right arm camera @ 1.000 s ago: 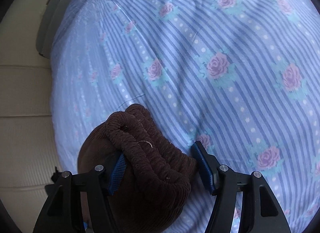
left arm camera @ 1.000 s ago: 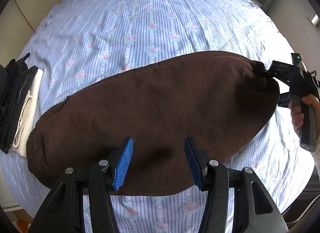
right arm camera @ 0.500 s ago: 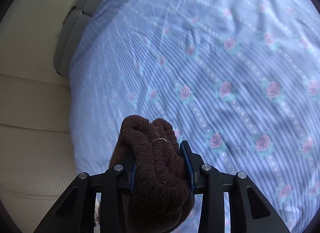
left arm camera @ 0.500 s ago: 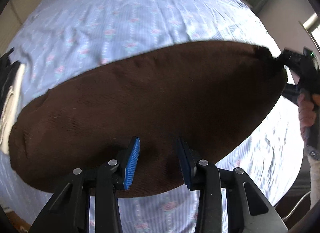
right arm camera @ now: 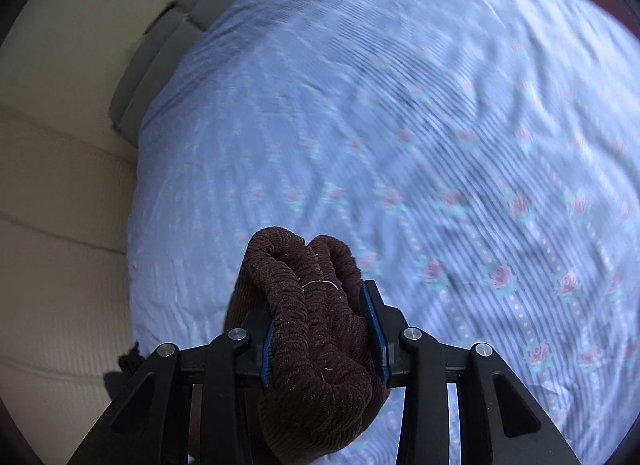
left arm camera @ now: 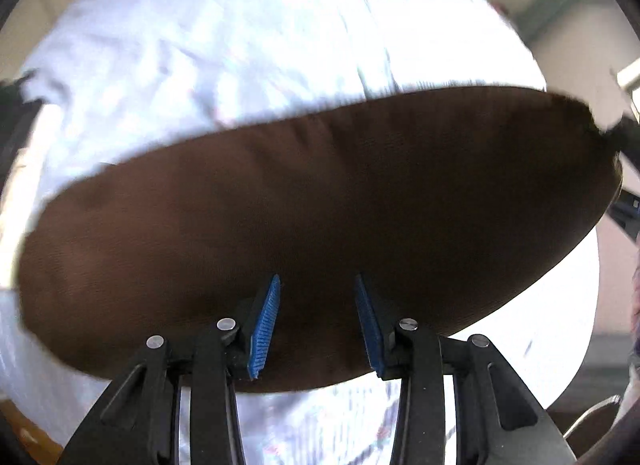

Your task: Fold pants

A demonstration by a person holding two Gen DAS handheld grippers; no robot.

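Brown corduroy pants point(left arm camera: 320, 217) stretch across the left wrist view, folded lengthwise and raised over the floral bedsheet point(left arm camera: 240, 45). My left gripper point(left arm camera: 317, 287) is over the near edge of the pants with its blue pads apart; nothing shows pinched between them. My right gripper point(right arm camera: 324, 305) is shut on the bunched elastic waistband point(right arm camera: 304, 289) and holds it above the bed. It also shows at the far right of the left wrist view point(left arm camera: 624, 137), at the end of the pants.
A blue-striped sheet with pink roses point(right arm camera: 440, 145) covers the bed. A cream padded headboard or wall point(right arm camera: 52, 185) and a grey cushion edge point(right arm camera: 160, 49) lie to the left. Dark clothing point(left arm camera: 12, 117) sits at the left bed edge.
The right gripper closed on the waistband and lifted it off the bed. The left gripper moved in over the pants, its pads closer together; the pants now fill more of its view.
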